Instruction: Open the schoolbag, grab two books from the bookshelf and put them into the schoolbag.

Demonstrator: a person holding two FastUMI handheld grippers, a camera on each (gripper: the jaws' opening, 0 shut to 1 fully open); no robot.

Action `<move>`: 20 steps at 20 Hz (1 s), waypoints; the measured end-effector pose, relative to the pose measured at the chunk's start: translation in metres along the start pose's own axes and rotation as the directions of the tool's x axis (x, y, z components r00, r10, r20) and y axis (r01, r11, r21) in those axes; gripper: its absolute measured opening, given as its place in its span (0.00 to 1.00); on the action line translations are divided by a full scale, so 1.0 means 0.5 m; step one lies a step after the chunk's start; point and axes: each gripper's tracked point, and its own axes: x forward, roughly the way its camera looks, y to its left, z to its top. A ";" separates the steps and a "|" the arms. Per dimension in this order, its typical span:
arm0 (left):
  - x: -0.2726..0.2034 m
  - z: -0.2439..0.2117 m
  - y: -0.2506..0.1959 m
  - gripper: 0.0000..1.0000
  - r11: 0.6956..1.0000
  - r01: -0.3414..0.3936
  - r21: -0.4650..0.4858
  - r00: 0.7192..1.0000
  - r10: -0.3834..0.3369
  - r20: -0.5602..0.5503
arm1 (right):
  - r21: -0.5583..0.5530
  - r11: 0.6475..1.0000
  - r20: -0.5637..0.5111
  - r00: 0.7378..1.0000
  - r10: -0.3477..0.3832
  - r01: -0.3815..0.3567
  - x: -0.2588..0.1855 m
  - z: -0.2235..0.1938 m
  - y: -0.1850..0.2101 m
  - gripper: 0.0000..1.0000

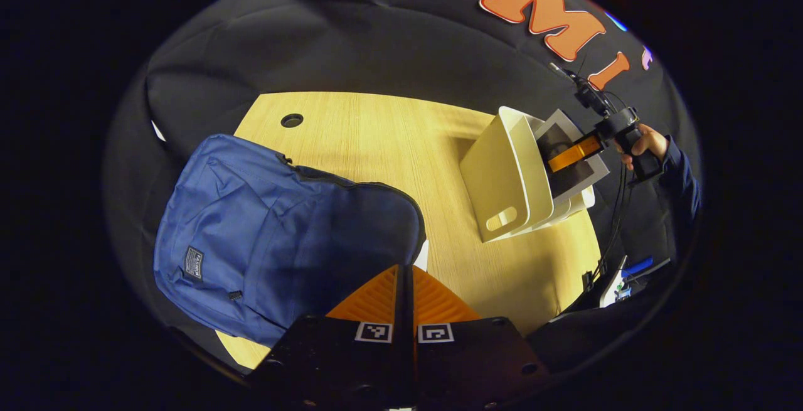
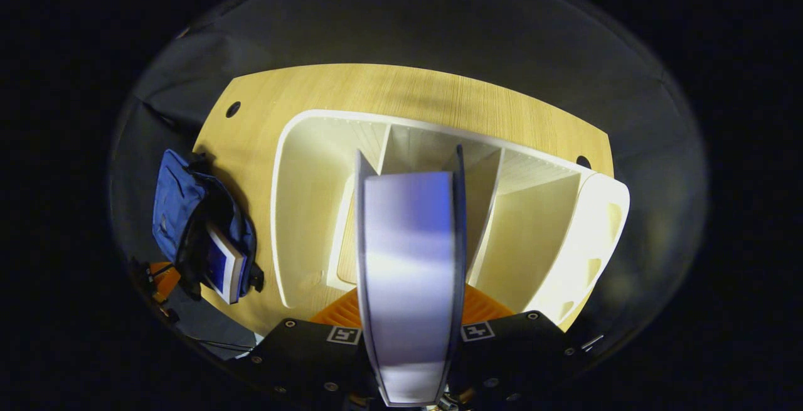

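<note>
A: Start at the left. Where is the schoolbag?

B: In the left gripper view the blue schoolbag [image 1: 251, 235] lies on the wooden counter [image 1: 382, 141], left of centre, its dark opening turned toward the left gripper [image 1: 406, 285]. That gripper's fingers are pressed together with nothing between them, just beside the bag's edge.

A: Anything in the bag?

B: In the right gripper view a book [image 2: 224, 265] with a blue cover pokes out of its open top.

A: And further right?

B: The white bookshelf [image 1: 511, 176] stands on the counter, well apart from the bag. The right gripper [image 1: 574, 155], held by a hand [image 1: 646, 144], is at a second book [image 2: 411, 273] in the shelf. Its own view shows both fingers clamped on that upright book, which is in the middle compartment.
</note>
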 end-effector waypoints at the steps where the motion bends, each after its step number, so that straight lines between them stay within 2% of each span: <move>1: 0.001 -0.002 -0.001 0.01 1.000 0.000 0.000 1.000 0.000 -0.001 | 0.002 1.000 0.009 1.000 0.003 -0.003 -0.013 -0.001 -0.003 0.41; 7: -0.006 0.003 -0.002 0.01 1.000 -0.008 0.013 1.000 0.008 0.005 | 0.040 0.996 0.108 0.992 0.070 -0.074 -0.151 -0.007 -0.011 0.41; 12: -0.017 0.011 -0.005 0.01 0.999 -0.030 0.027 1.000 0.030 0.004 | 0.086 0.980 0.225 0.962 0.156 -0.179 -0.288 -0.026 -0.011 0.41; 16: -0.030 0.024 -0.006 0.01 0.997 -0.052 0.059 0.999 0.052 0.004 | 0.097 0.949 0.331 0.909 0.253 -0.299 -0.381 -0.046 0.021 0.41; 20: -0.039 0.030 -0.004 0.01 0.993 -0.068 0.092 0.998 0.069 -0.003 | 0.054 0.882 0.397 0.820 0.411 -0.468 -0.415 -0.077 0.118 0.41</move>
